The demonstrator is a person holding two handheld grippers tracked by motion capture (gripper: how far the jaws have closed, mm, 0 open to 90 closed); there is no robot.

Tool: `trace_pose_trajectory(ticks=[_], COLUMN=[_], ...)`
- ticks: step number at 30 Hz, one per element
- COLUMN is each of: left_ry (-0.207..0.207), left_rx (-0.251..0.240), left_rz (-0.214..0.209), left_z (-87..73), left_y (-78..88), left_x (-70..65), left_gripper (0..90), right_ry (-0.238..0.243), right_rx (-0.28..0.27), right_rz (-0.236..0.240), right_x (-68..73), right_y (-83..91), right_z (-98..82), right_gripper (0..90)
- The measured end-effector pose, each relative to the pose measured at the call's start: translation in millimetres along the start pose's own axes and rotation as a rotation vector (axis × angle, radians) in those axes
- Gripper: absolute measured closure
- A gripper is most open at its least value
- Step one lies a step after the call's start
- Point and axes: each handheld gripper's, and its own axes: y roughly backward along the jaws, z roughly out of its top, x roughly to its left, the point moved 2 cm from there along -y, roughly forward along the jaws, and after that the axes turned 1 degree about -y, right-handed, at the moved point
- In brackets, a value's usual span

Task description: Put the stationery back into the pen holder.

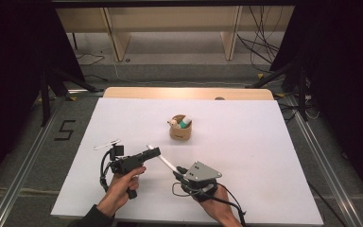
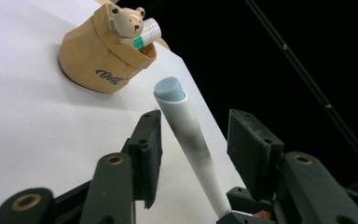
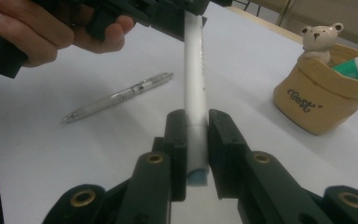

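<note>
White marker (image 3: 195,93), clamped in right tool (image 3: 196,140)

Bear pouch (image 3: 328,95) cut by frame's right edge.

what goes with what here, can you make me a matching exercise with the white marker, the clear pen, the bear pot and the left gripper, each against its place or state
Things:
1. white marker
2. clear pen
3. bear pot
4. left gripper

Places or states:
A. lies flat on the white table, nothing touching it
B. jaws apart on either side of the marker's blue-capped end
C. clamped at one end by the right gripper
D. stands toward the far side of the table, a green-and-white marker inside

Pairs: 1-C, 2-A, 3-D, 4-B
</note>
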Motion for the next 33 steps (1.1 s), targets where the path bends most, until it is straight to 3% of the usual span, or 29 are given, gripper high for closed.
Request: trace_pose_trajectory(ticks=[11, 15, 22, 28, 33], left_ry=[0.054, 0.106, 0.137, 0.104, 0.059], left_rx=[-0.012, -0.011, -0.012, -0.018, -0.034], left_rz=[-0.018, -0.049, -0.086, -0.095, -0.083], left_z=[-0.2, -1.1, -1.1, -1.0, 1.9], left_y=[-1.3, -1.7, -1.6, -1.6, 0.1], left_x=[6.3, 10.5, 9.5, 4.9, 2.1], left_gripper=[69.0, 72.6, 76.9, 78.0, 78.1], right_ry=[0.003, 0.006, 0.002, -0.013, -0.04], right_rx=[-0.005, -0.003, 0.002, 0.008, -0.02], right_rz=[0.002, 0.0, 0.003, 0.012, 0.031], right_x=[-0.3, -0.9, -1.5, -4.5, -9.3], right_y=[-0.7, -1.0, -3.6, -3.9, 3.4], right_z=[-1.5, -2.4, -4.9, -5.9, -2.1], right_gripper=[78.9, 78.9, 78.8, 77.4, 68.5])
